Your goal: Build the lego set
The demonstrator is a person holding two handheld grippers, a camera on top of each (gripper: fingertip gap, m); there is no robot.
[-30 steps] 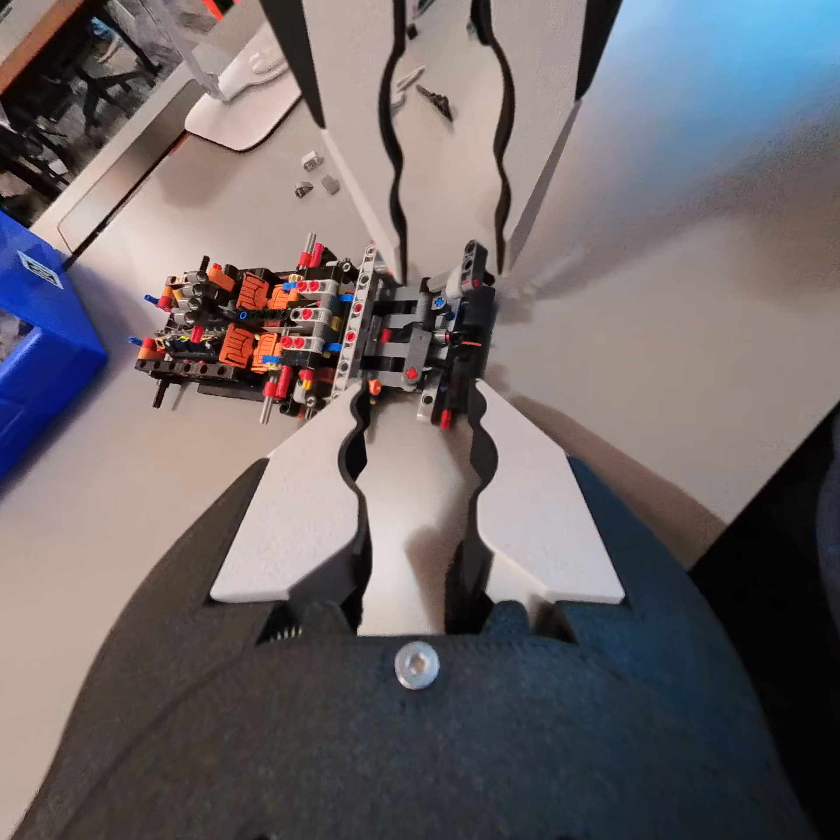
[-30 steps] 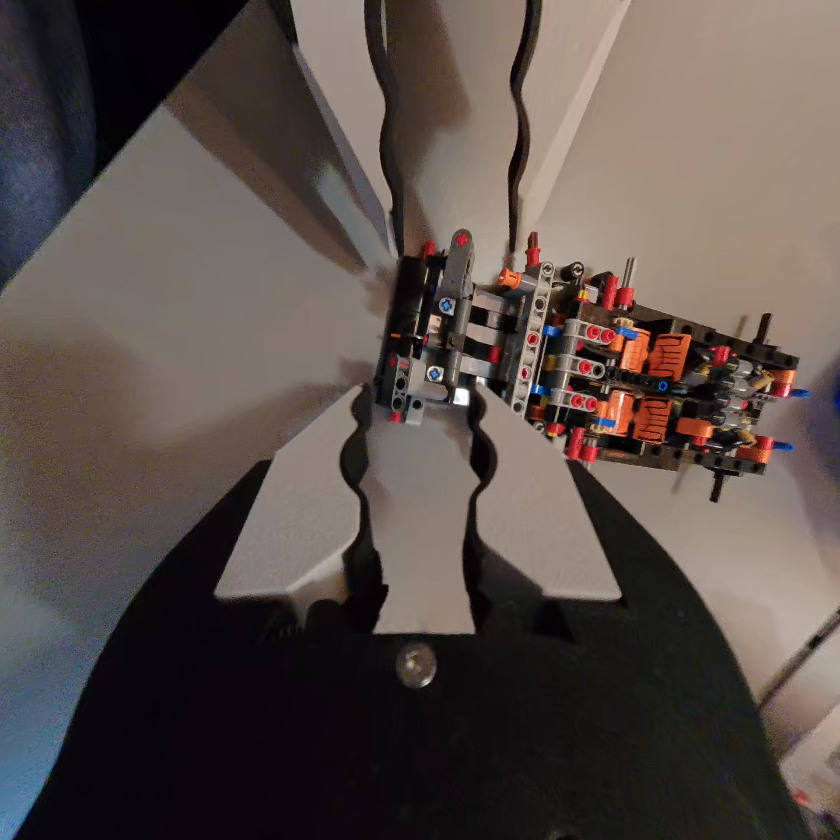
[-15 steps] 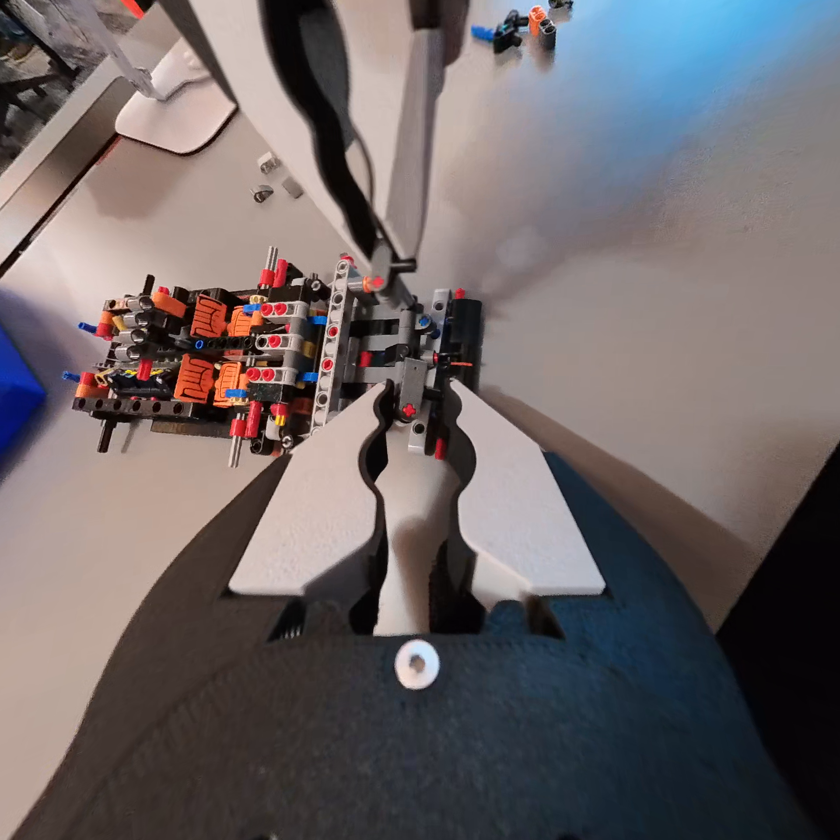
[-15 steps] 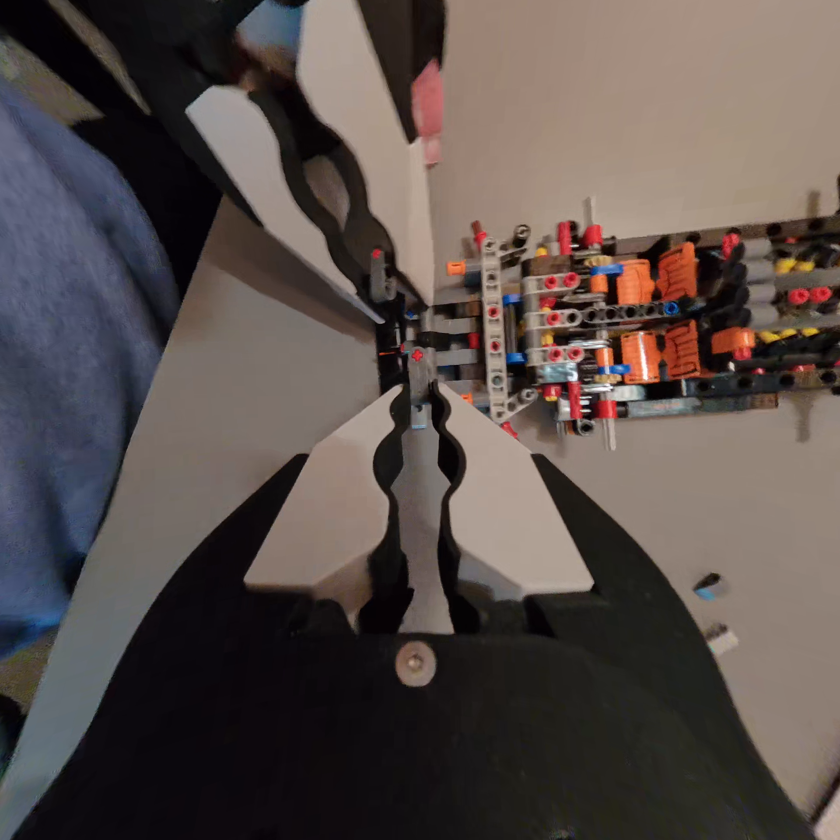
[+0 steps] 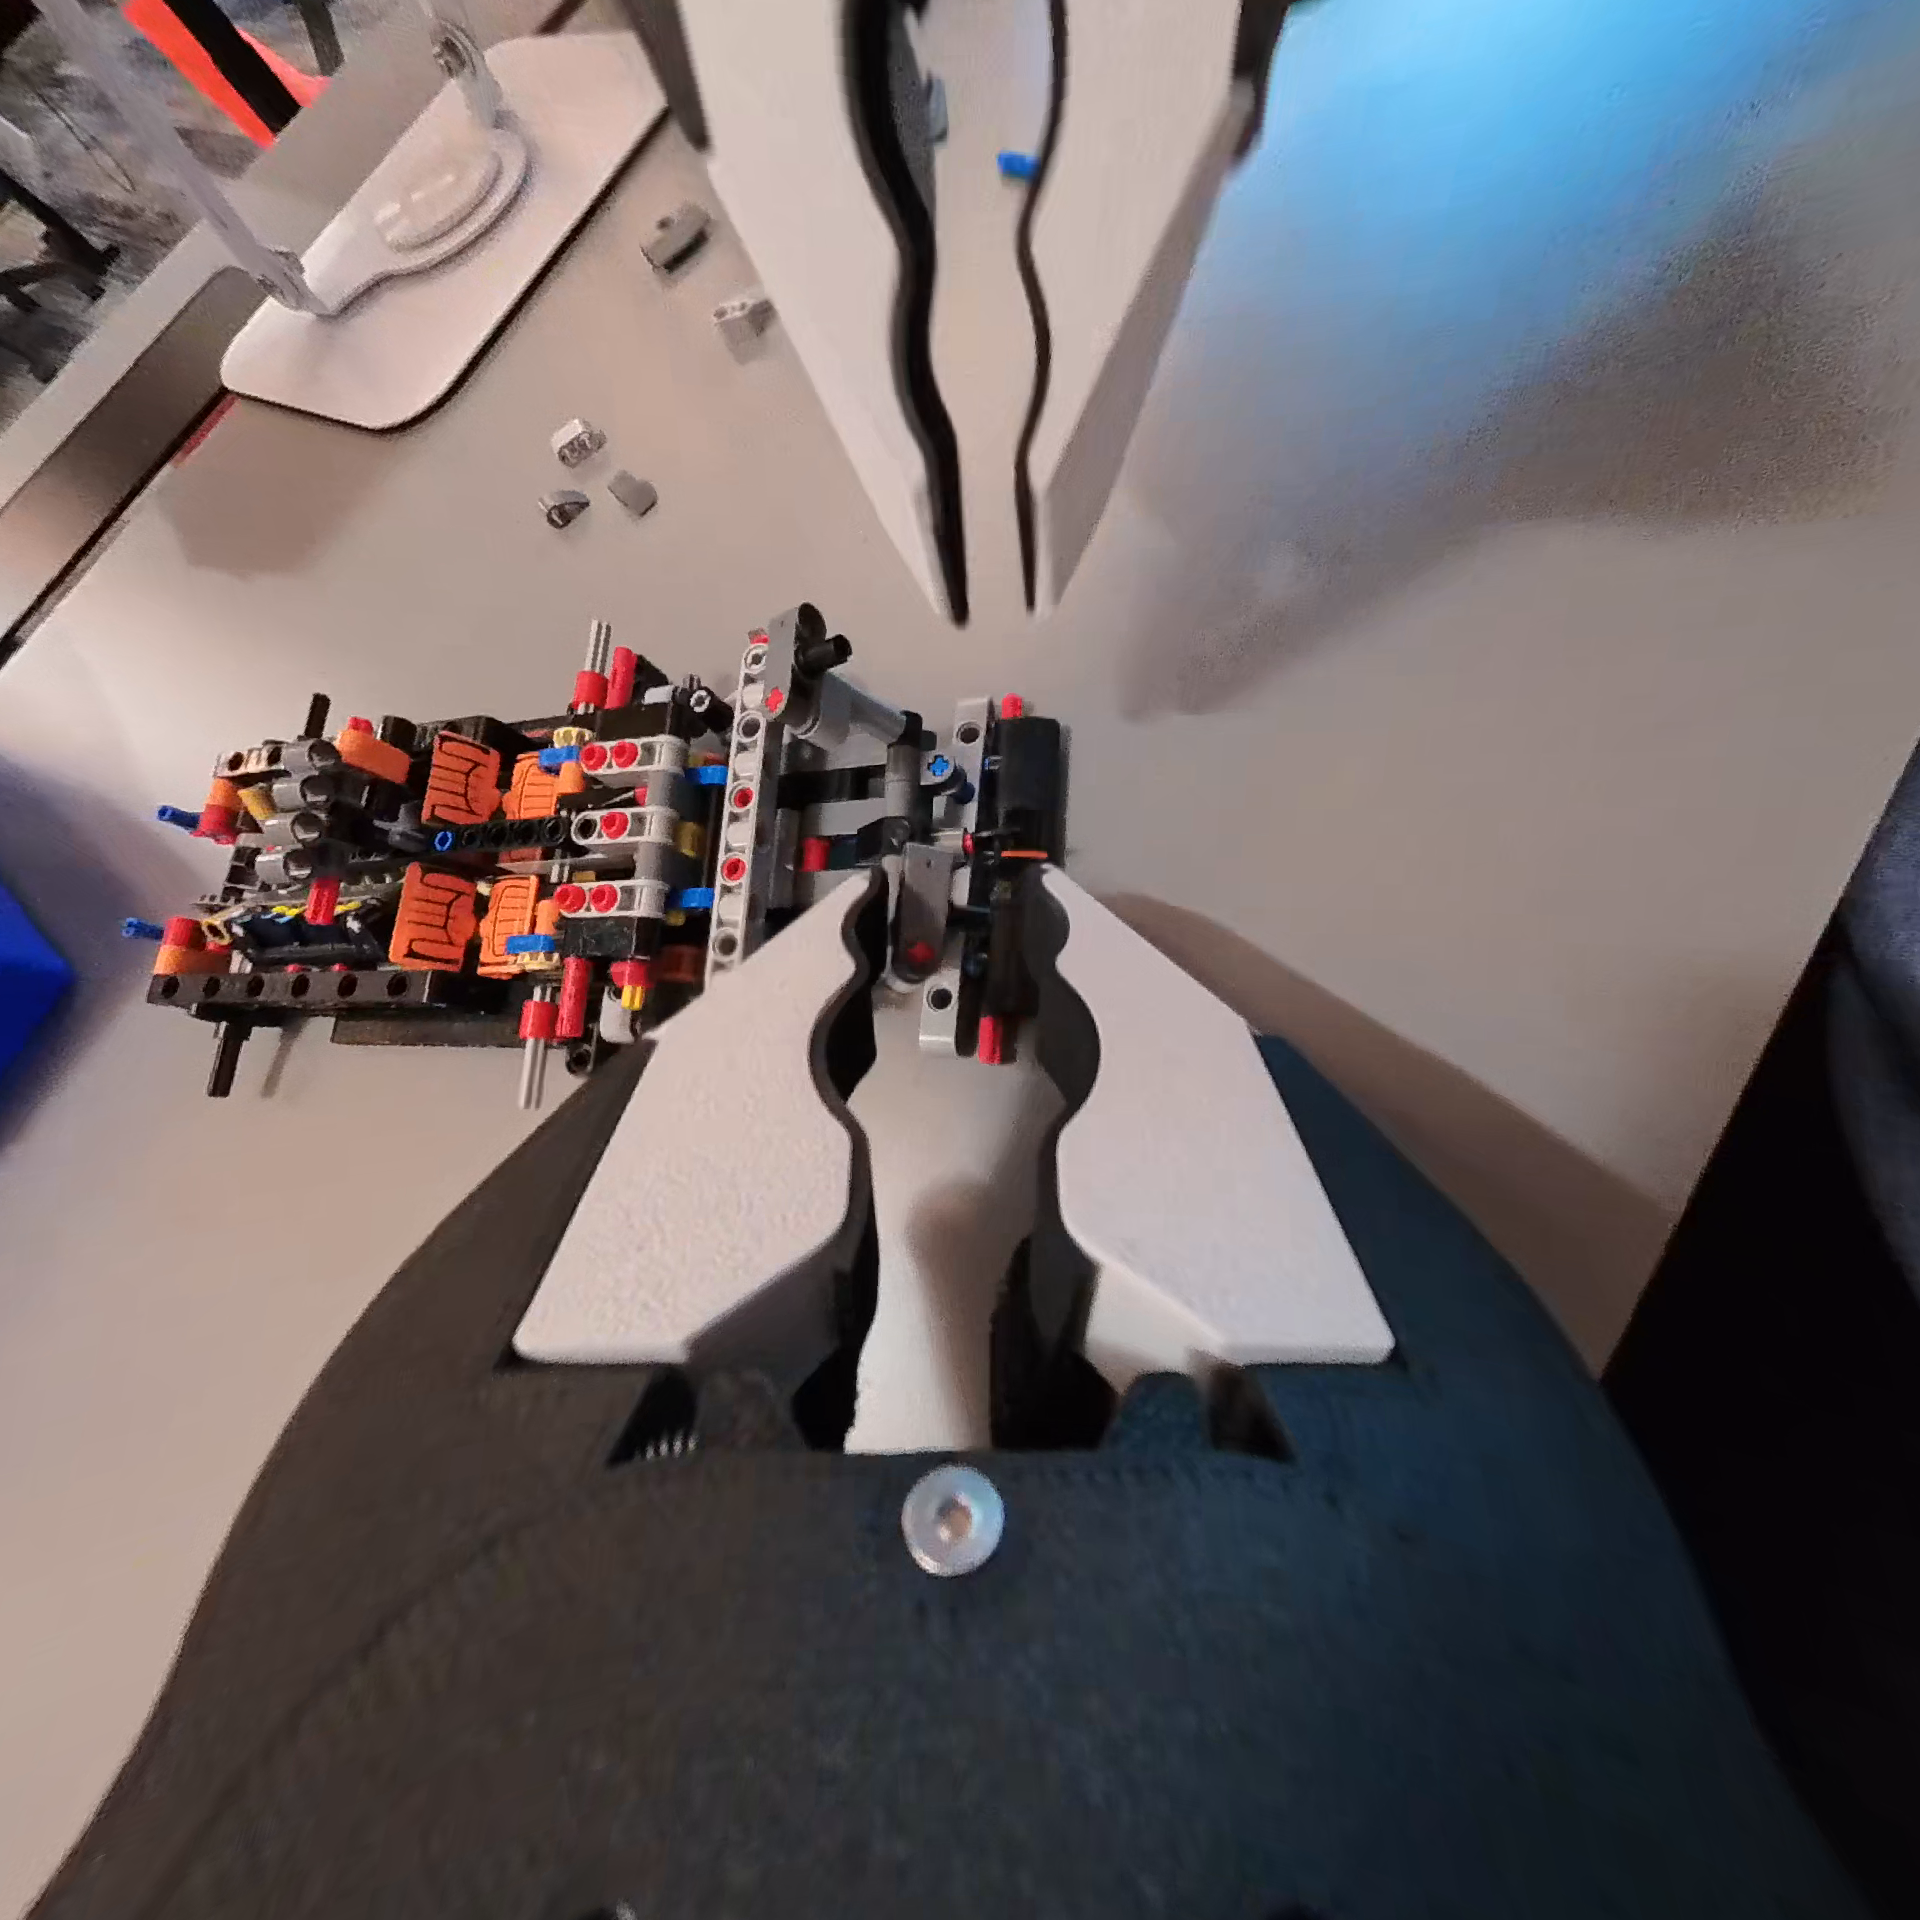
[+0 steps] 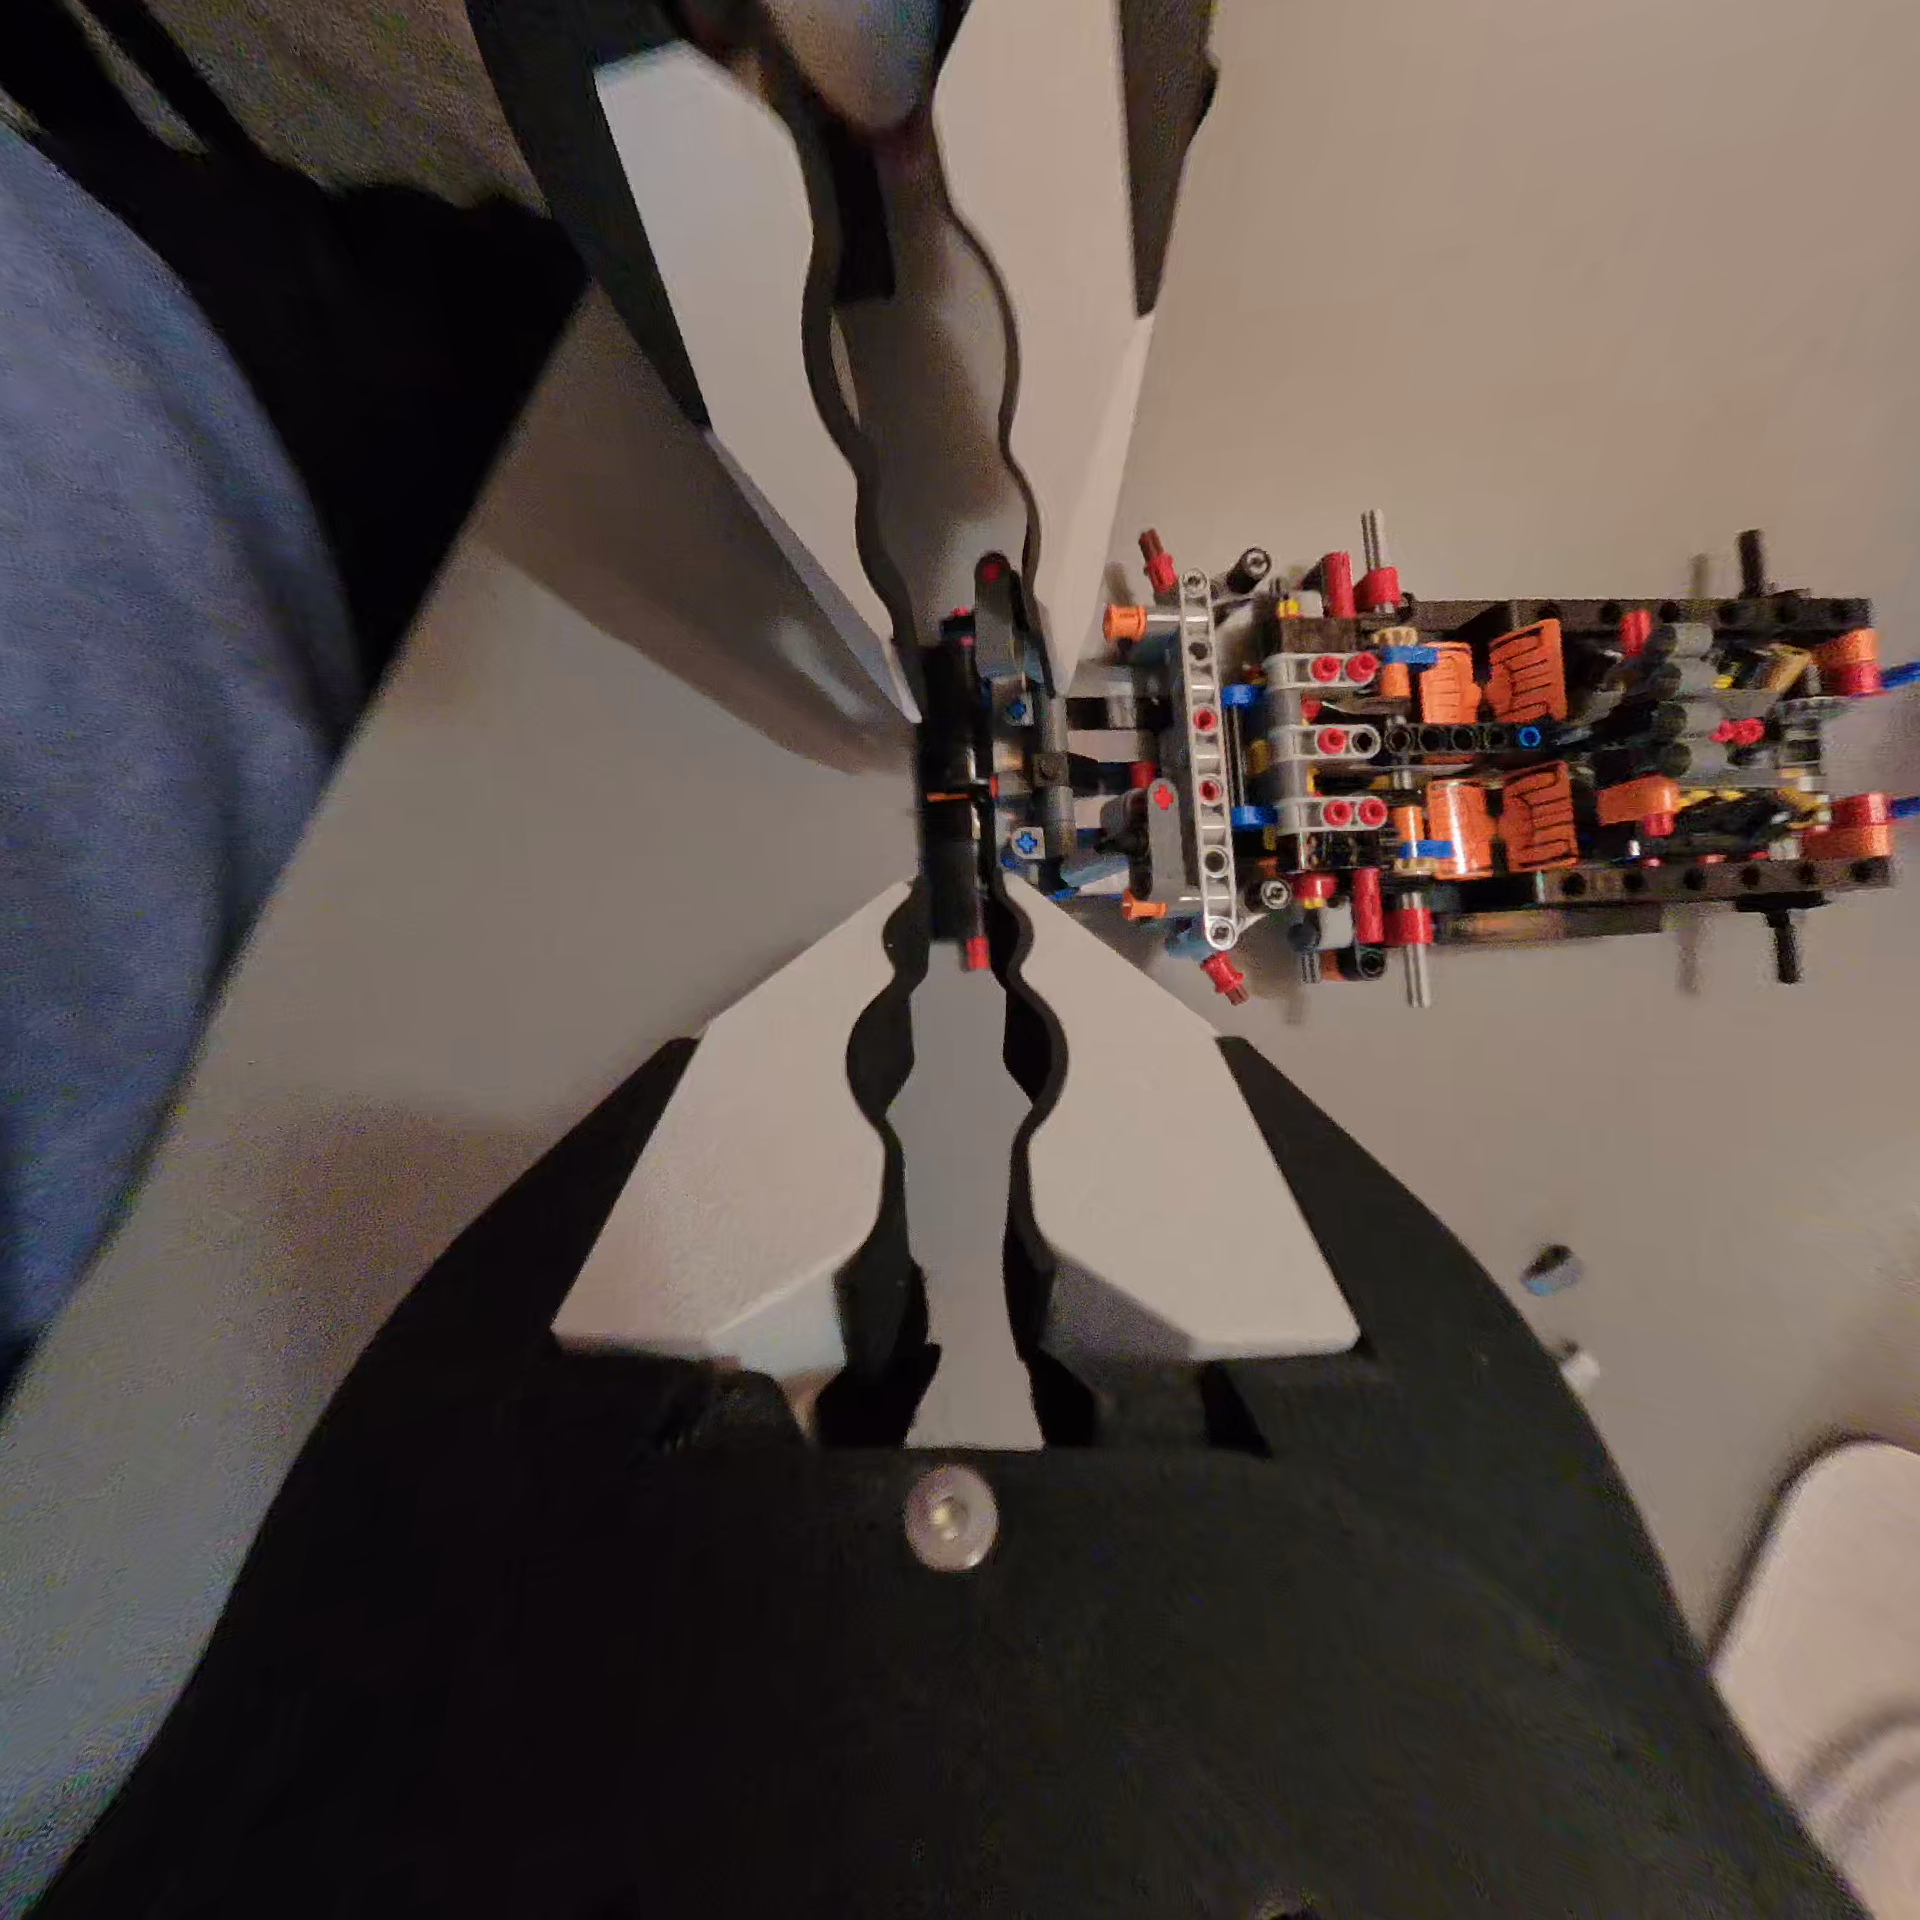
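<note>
Lego chassis (image 5: pixel 623 852) flat on the counter (image 5: pixel 1403 831), its black end block toward the counter's near edge. Left hand-held gripper (image 5: pixel 961 914) clamped on the grey lever at that end. Right hand-held gripper (image 6: pixel 961 904) fingers nearly together astride the black end block (image 6: pixel 951 769); actual grip, cannot tell. Loose grey pieces (image 5: pixel 592 478) lie toward the far edge beside a white stand base (image 5: pixel 436 260).

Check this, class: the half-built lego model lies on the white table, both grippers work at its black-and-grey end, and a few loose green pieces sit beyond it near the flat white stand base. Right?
Nearly. The loose pieces beyond the lego model are grey, not green, as the left wrist view shows. The rest stands: the model lies on the white table, both grippers at its black-and-grey end.
</note>
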